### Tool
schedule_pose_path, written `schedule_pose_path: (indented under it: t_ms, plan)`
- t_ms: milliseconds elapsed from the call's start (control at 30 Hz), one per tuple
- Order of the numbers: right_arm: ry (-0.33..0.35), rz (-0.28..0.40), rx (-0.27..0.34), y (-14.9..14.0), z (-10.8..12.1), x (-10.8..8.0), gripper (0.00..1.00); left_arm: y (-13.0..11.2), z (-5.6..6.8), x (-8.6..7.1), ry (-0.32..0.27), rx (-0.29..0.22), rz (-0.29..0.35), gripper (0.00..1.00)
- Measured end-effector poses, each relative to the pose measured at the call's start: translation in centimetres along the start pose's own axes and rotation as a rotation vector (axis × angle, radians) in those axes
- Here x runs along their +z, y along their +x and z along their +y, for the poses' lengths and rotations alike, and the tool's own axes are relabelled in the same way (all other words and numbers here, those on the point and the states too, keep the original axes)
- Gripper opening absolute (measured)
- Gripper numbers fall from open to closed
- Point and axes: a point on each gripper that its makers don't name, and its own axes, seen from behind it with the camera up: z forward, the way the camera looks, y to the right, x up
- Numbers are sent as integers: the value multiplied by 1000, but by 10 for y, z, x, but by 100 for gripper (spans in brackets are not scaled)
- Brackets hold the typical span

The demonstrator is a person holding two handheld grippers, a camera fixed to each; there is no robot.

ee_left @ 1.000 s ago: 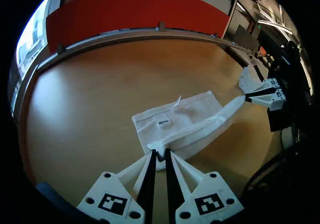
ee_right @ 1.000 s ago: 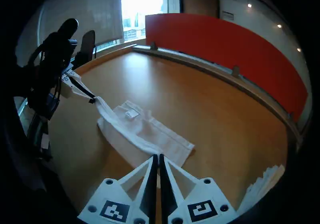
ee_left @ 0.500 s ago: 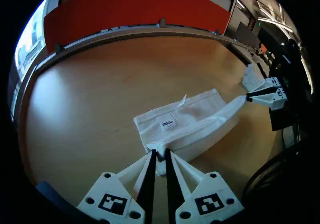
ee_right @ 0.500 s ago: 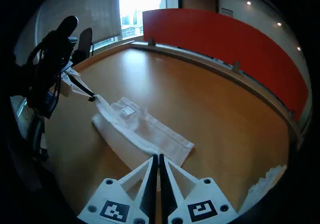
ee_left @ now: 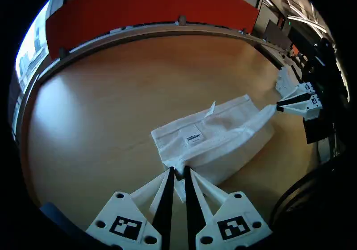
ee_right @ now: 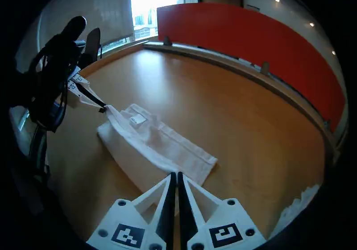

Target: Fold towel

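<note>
A white towel [ee_left: 214, 132] lies partly folded on the wooden table [ee_left: 98, 98], with a small label [ee_left: 193, 139] facing up. My left gripper [ee_left: 178, 173] is shut on the towel's near corner. The raised edge runs taut to my right gripper [ee_left: 277, 108], which pinches the other corner at the right. In the right gripper view the towel [ee_right: 151, 143] stretches from my right gripper [ee_right: 177, 175], shut on its corner, to my left gripper [ee_right: 102, 109] at the left, held by a dark-sleeved hand [ee_right: 53, 80].
A red partition [ee_left: 147, 5] stands along the table's far edge, also seen in the right gripper view [ee_right: 250, 31]. A stack of white towels [ee_left: 285, 78] sits near the right table edge. A dark chair [ee_right: 91, 45] stands by the window.
Both grippers keep their hold on the corners. The taut edge has moved a little farther over the table, and more cloth now bulges beneath it. The label has shifted right in the left gripper view.
</note>
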Motion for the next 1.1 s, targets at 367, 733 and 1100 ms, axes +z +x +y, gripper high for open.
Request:
schedule_pose_path:
  t_ms: [367, 733, 1100]
  plan:
    - [-8, -18, 23, -9, 9, 20, 3, -5, -5, 23, 16, 16, -18, 16]
    - [-31, -27, 37, -10, 20, 35, 6, 2, -14, 38, 45, 50, -12, 18]
    - [-69, -36, 33, -10, 34, 43, 20, 14, -25, 45, 82, 89, -6, 24]
